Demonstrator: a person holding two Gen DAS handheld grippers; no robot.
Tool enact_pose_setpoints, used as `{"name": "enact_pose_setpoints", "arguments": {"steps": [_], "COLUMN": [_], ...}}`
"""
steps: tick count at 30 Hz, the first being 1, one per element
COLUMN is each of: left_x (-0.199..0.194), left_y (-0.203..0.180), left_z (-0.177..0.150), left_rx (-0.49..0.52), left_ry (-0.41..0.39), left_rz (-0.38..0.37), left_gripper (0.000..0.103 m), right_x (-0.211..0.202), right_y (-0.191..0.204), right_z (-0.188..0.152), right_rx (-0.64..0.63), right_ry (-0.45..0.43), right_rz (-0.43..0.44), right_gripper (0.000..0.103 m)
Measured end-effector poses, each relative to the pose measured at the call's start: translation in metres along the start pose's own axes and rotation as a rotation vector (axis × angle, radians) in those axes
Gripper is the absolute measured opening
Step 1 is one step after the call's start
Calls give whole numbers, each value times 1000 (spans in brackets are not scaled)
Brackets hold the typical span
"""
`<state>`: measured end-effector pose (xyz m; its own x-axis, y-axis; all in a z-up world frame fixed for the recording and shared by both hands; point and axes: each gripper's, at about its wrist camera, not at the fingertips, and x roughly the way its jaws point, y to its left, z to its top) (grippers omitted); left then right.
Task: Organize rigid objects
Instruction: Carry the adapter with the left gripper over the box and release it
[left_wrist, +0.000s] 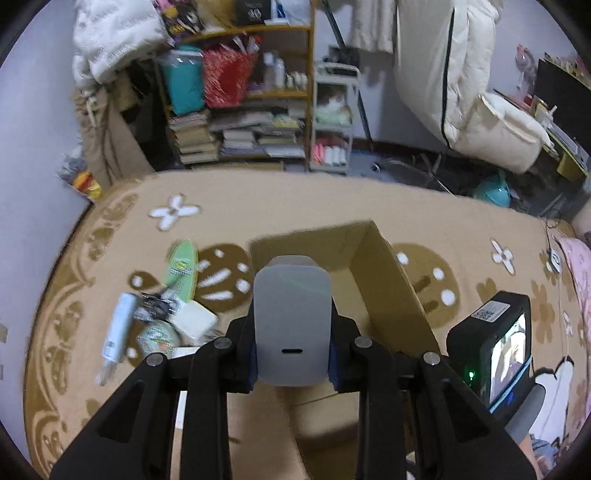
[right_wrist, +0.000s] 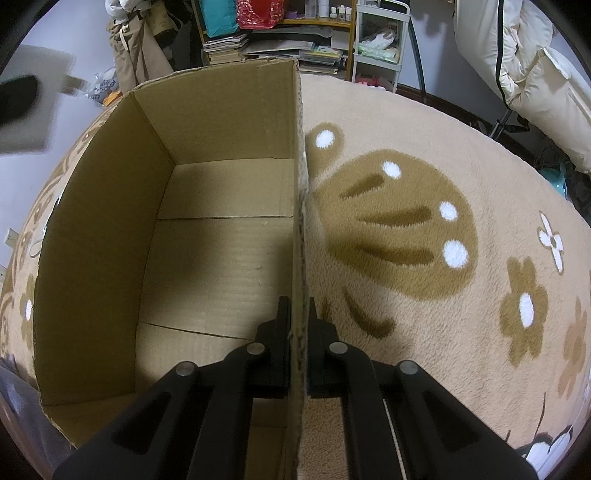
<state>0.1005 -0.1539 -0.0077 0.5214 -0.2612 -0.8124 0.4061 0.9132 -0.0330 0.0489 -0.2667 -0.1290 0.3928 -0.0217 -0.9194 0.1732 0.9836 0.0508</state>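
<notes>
Black box on top shelf: white "40", rest too blurred. QR sticker on right gripper's camera, unreadable.

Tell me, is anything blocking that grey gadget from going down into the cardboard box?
Nothing visible does. The left gripper holds the grey gadget over the open cardboard box, whose floor looks bare in the right wrist view. The right gripper clamps the box's right wall from the near side, clear of the opening.

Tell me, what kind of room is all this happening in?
Probably a lived-in bedroom or spare room in a home. A patterned carpet covers the floor, a shelf is stacked with books and bags, and bulky white bedding is piled at the side. A cardboard box sits open on the carpet.
</notes>
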Motion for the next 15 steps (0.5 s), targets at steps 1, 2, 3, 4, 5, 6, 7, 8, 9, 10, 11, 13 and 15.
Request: {"name": "enact_pose_setpoints", "arguments": {"steps": [1,2,3,4,5,6,7,8,9,10,11,13,15], "left_x": [5,10,15,20,25,29,33,38,40,44,47,51,54], "left_y": [-1,-3,-5,-7,-9,-10,-10,-11,-11,-11,-11,-10,-10], "left_z": [-1,-2,-4,-7,-9,-10,-12,-15,-16,-17,-18,-21,-22], "left_rx": [-10,-9,-6,-1,4,5,5,3,4,3,2,-2,-3], "left_ry": [11,17,21,28,40,47,56,66,72,80,86,98,105], "left_rz": [-5,-3,-2,-1,-5,-9,-12,-12,-10,-5,-1,1,4], "left_gripper": [26,26,26,26,26,26,26,26,26,26,26,26,26], "right_x": [1,1,1,1,2,2,2,2,2,2,2,2,3], "right_y": [0,-1,-1,-2,-2,-3,-3,-3,-3,-3,-3,-3,-3], "right_z": [0,0,0,0,0,0,0,0,1,1,1,1,1], "right_rx": [3,7,9,11,13,13,13,13,14,13,13,14,13], "right_ry": [0,1,1,1,2,2,2,2,3,2,3,3,3], "right_rz": [3,6,9,12,13,15,16,17,17,17,18,18,18], "right_gripper": [7,7,7,7,7,7,7,7,7,7,7,7,7]}}
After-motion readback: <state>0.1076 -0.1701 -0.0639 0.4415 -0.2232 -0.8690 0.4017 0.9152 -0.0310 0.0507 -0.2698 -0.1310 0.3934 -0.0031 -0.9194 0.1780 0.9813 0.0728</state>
